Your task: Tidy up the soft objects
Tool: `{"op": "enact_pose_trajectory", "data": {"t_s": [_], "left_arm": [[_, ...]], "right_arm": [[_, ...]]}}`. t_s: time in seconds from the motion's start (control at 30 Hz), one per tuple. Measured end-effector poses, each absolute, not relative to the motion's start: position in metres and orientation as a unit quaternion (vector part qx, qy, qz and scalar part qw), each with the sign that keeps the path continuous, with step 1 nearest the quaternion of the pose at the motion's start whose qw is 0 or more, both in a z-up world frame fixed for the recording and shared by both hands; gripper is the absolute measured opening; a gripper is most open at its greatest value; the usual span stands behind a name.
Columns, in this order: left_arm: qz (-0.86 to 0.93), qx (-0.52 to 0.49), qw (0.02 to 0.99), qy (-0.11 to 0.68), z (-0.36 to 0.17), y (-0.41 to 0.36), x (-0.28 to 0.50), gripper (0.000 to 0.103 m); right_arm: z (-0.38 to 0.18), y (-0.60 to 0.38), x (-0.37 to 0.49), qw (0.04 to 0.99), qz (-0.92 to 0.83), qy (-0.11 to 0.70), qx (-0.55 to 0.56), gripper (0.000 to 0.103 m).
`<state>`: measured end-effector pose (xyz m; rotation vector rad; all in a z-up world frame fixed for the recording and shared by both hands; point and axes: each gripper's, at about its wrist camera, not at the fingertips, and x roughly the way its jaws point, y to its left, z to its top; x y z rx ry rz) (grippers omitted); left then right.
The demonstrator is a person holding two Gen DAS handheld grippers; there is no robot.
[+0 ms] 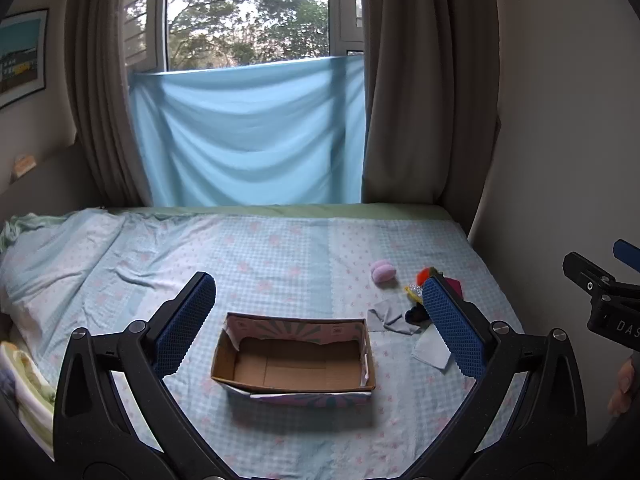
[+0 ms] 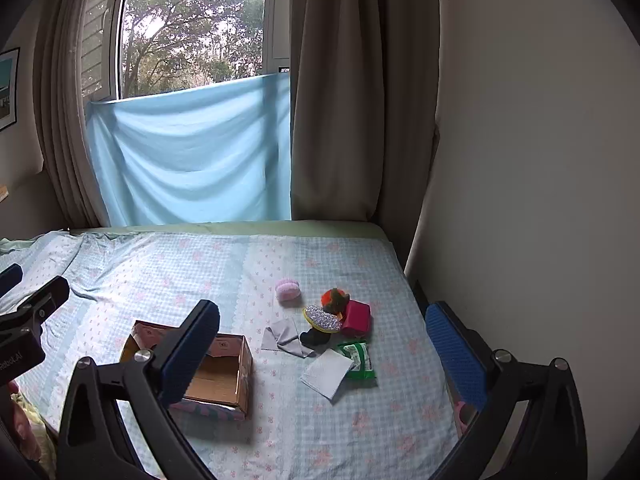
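An open cardboard box [image 1: 294, 364] sits empty on the bed, between my left gripper's [image 1: 320, 324] open fingers; it also shows in the right wrist view [image 2: 218, 376]. To its right lies a pile of soft things: a pink puff [image 2: 289, 290], an orange and brown plush [image 2: 335, 298], a glittery pad [image 2: 322, 319], a magenta pouch [image 2: 357, 317], a grey cloth [image 2: 285, 337], a white cloth [image 2: 327, 372] and a green packet [image 2: 357, 360]. My right gripper [image 2: 324, 344] is open and empty above the pile.
The bed [image 1: 280, 248] has a light blue checked sheet, rumpled at the left. A wall [image 2: 520, 160] runs along the bed's right side. Curtains [image 1: 404, 100] and a blue cloth [image 1: 248, 132] hang behind the bed.
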<state>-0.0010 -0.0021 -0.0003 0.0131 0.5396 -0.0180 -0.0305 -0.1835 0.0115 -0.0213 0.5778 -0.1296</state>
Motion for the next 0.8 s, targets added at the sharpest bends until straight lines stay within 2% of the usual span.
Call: {"op": "enact_pose_trajectory", "data": {"t_s": [0.8], "left_arm": [[-0.018, 0.008, 0.965, 0.262, 0.0003, -0.0036, -0.0047, 0.103]], "right_arm": [[0.0126, -0.1872, -0.032, 0.959, -0.059, 0.278, -0.004, 0.103]]}}
